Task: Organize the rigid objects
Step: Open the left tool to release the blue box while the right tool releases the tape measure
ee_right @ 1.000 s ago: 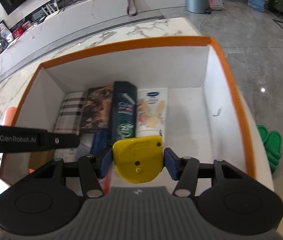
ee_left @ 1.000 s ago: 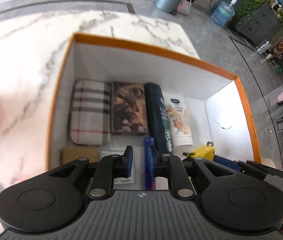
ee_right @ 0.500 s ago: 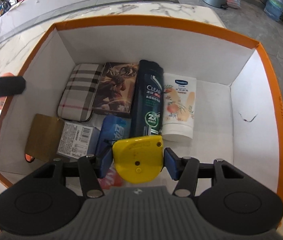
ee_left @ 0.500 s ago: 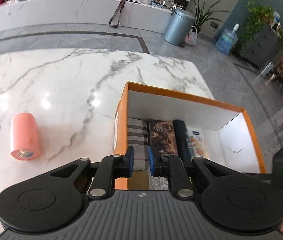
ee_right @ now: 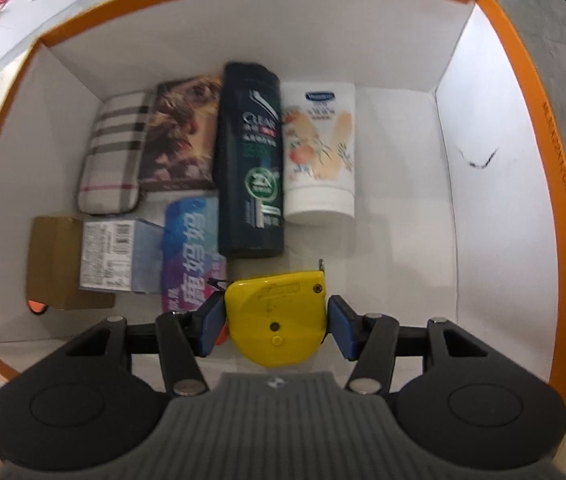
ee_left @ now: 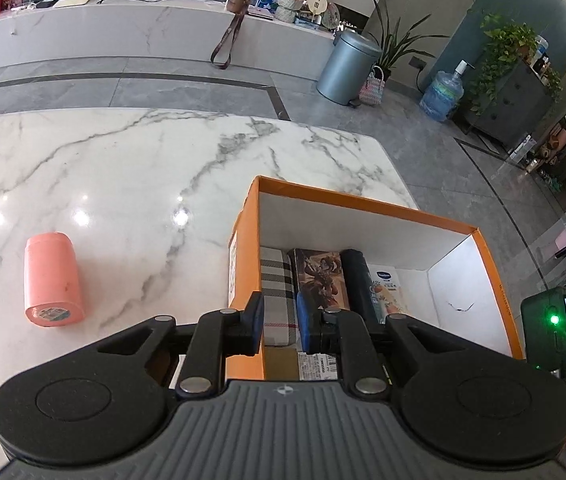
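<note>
My right gripper (ee_right: 275,326) is shut on a yellow tape measure (ee_right: 277,318) and holds it low inside the orange box (ee_right: 523,64), near its front. The box holds a plaid case (ee_right: 113,152), a picture book (ee_right: 185,136), a dark shampoo bottle (ee_right: 253,160), a white tube (ee_right: 319,148), a blue packet (ee_right: 191,252), a labelled carton (ee_right: 111,254) and a brown box (ee_right: 53,264). My left gripper (ee_left: 279,322) is empty, its jaws nearly closed, above the box's left wall (ee_left: 243,280). A pink cylinder (ee_left: 52,280) lies on the marble table (ee_left: 123,176).
The right side of the box floor (ee_right: 399,248) is bare white. The table's far edge gives onto a grey tiled floor with a metal bin (ee_left: 347,66), a water jug (ee_left: 441,94) and plants. A device with a green light (ee_left: 553,332) is at the right.
My left gripper has pulled back up and left out of the box, bringing the table and pink cylinder into view. My right gripper has lowered the tape measure deeper into the box.
</note>
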Tool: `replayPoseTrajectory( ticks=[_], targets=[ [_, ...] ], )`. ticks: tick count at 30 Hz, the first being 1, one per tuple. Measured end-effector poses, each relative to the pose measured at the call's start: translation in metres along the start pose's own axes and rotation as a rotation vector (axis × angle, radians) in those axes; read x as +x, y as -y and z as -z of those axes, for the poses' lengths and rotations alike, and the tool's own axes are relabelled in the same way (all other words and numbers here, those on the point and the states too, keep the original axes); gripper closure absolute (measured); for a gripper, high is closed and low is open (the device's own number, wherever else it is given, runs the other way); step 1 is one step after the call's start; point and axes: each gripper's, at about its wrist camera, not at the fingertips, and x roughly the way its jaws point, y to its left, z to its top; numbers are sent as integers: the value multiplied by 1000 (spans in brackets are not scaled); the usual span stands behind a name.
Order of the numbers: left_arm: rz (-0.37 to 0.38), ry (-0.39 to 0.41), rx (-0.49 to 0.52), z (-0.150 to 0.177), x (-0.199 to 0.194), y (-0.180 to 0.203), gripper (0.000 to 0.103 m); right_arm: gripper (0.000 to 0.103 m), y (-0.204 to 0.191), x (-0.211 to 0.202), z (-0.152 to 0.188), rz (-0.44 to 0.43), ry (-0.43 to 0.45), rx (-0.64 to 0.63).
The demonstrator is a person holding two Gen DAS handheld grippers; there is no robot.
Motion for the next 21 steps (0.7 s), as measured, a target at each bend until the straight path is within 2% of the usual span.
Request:
replayPoseTrajectory(
  ticks=[5,8,15,18,21],
  targets=[
    [-4,-2,14,1,3,1,84,46,3,5,-2,-16,-8,79],
    [-1,-2,15,1,3,0,84,46,-1,6,-3,13,-8,75],
    [-3,-13,8,2,4,-2,84,41,-4,3,-2,-5,6,90],
    [-2,-20,4,3,5,-4,84,43,-5,2,1,-6,4,90],
    [-5,-25,7,3,6,-3,84,51,-5,1,4,1,10,97]
  ],
)
